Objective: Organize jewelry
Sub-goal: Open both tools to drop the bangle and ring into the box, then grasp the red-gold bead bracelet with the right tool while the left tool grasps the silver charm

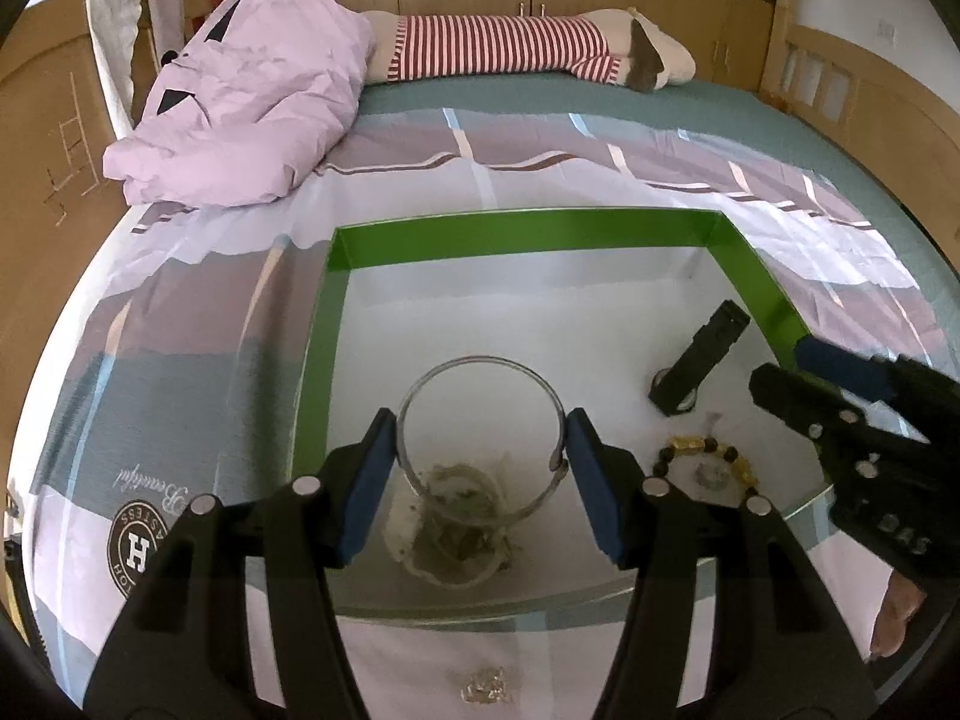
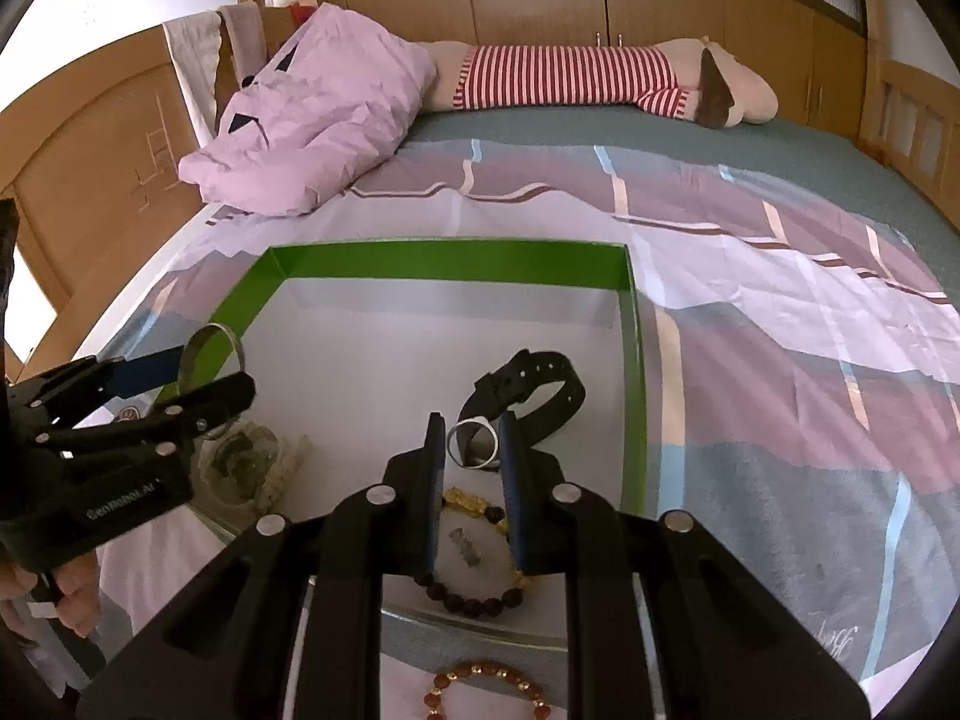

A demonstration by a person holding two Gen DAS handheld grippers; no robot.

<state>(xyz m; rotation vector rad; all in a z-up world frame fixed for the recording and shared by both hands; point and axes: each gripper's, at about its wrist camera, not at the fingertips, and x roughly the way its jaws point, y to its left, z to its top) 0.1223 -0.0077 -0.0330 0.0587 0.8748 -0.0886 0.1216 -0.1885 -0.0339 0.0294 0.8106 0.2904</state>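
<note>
While your left tool [image 1: 480, 450] pinches the silver bangle [image 1: 480, 378] between its blue pads, one on each side of the ring, you're holding it above the white floor of the green-walled box [image 1: 510, 231], right over a pale greenish bracelet [image 1: 456, 516] lying there. Your right tool [image 2: 471, 450] hangs low over the same box on the bed [image 2: 780, 312], its two fingers drawn close together with only a narrow gap and nothing held. Beyond its tips sits the black watch [image 2: 528, 396], face toward you. Under it lies the dark-bead bracelet with gold charms [image 2: 474, 600]. Nearer you, outside the box, rests an orange bead bracelet [image 2: 486, 690].
</note>
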